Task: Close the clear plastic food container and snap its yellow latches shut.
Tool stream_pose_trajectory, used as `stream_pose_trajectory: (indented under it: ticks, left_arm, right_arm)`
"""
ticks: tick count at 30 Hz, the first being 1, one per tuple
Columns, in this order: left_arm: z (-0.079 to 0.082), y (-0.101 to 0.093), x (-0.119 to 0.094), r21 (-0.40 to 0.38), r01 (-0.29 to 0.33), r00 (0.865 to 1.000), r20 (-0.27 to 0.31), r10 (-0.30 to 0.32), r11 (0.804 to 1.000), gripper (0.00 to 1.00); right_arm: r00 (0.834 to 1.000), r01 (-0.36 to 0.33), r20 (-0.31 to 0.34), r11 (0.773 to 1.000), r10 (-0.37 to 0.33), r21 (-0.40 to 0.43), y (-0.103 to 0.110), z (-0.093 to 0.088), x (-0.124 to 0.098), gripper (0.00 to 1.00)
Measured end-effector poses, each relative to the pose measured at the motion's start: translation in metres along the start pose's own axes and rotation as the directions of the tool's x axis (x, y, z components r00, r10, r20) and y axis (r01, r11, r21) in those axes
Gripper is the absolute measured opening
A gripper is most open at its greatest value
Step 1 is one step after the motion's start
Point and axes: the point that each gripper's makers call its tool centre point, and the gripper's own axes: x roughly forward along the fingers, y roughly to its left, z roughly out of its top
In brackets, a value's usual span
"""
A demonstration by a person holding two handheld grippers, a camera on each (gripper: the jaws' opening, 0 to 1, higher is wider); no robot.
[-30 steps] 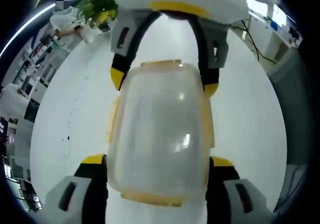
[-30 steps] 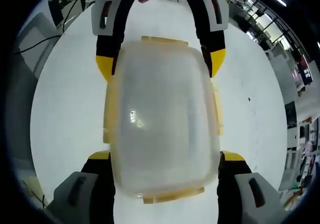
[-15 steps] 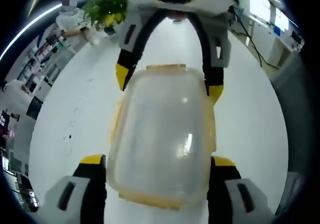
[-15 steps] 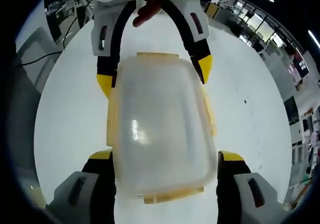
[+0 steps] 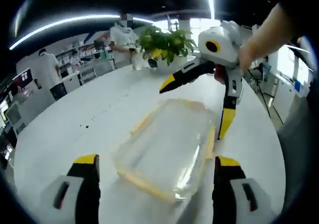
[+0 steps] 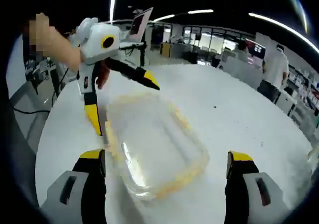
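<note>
White table, potted plant, ceiling striplights.

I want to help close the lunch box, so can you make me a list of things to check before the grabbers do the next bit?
1. Clear container flat on the white table: ok.
2. Lid resting on top: ok, it looks seated.
3. Yellow latches snapped down: cannot tell, too blurry.
4. Left gripper open and free: ok, jaws wide on either side of the container.
5. Right gripper open and free: ok, jaws spread, holding nothing.
6. People and potted plant out of the way: ok, far across the table.
</note>
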Motion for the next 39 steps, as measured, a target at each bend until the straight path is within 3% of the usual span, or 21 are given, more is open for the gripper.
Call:
stream_pose_trajectory:
  ticks: [3, 6, 9, 15, 21, 30, 39]
  left_arm:
    - [-0.001, -0.002, -0.002, -0.114, -0.016, 0.997, 0.074, 0.025, 0.993, 0.99]
    - [-0.009, -0.007, -0.002, -0.142, -0.025, 0.997, 0.072, 0.036, 0.99, 0.99]
    - [-0.02, -0.019, -0.001, -0.132, -0.024, 0.998, 0.052, 0.031, 0.991, 0.99]
    - [-0.023, -0.023, 0.0, -0.144, -0.048, 0.997, 0.051, 0.056, 0.988, 0.99]
    - [-0.026, -0.021, -0.004, -0.166, -0.083, 0.994, 0.051, 0.093, 0.983, 0.99]
    - [-0.028, -0.019, -0.022, -0.196, -0.121, 0.989, 0.056, 0.134, 0.973, 0.97]
    - [-0.028, -0.013, -0.05, -0.246, -0.195, 0.973, 0.072, 0.219, 0.949, 0.92]
  right_arm:
    - [0.997, 0.024, 0.065, 0.996, -0.029, 0.082, 0.002, -0.003, -0.003, 1.0]
    - [0.994, 0.025, 0.101, 0.984, -0.043, 0.174, 0.013, -0.01, -0.003, 1.0]
    - [0.994, 0.041, 0.091, 0.987, -0.055, 0.153, 0.024, -0.019, -0.001, 1.0]
    - [0.99, 0.093, 0.097, 0.988, -0.106, 0.125, 0.031, -0.02, 0.0, 1.0]
    - [0.985, 0.127, 0.096, 0.977, -0.145, 0.173, 0.029, -0.024, -0.006, 1.0]
    - [0.967, 0.204, 0.102, 0.948, -0.235, 0.245, 0.023, -0.022, -0.025, 0.98]
    - [0.941, 0.276, 0.113, 0.916, -0.319, 0.29, 0.028, -0.017, -0.053, 0.95]
